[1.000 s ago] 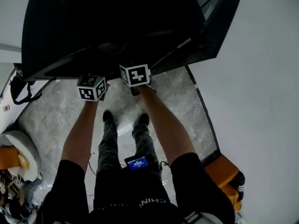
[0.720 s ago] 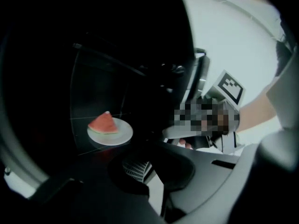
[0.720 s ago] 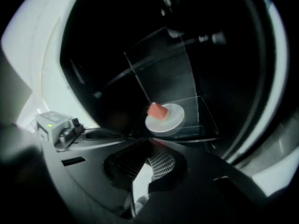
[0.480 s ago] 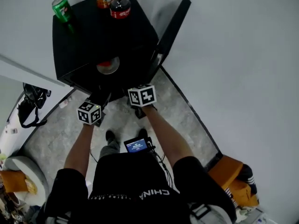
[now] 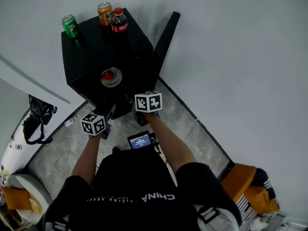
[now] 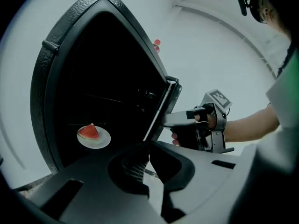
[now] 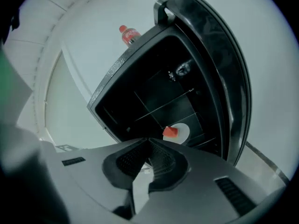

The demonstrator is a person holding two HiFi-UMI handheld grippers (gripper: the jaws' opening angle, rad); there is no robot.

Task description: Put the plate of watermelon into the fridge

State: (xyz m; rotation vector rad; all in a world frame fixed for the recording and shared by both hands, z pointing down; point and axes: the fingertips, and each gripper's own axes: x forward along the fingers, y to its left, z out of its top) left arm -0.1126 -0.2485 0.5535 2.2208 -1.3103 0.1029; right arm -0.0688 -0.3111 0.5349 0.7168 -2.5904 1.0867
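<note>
Two arms reach forward and down, holding the left gripper and right gripper before the open fridge. Their fingers are pressed together, empty. The plate lies flat on a shelf inside, with the watermelon wedge tip up. Both grippers have drawn farther back than half a second ago.

Fridge casing: black, pebbled texture, dull sheen. Fridge door: smooth black, glossy. Plate: white, smooth, slight gloss. Left gripper: matt grey plastic body; pads finely ribbed. Floor: grey, marbled stone look, polished. Wall: smooth, matt white.
</note>
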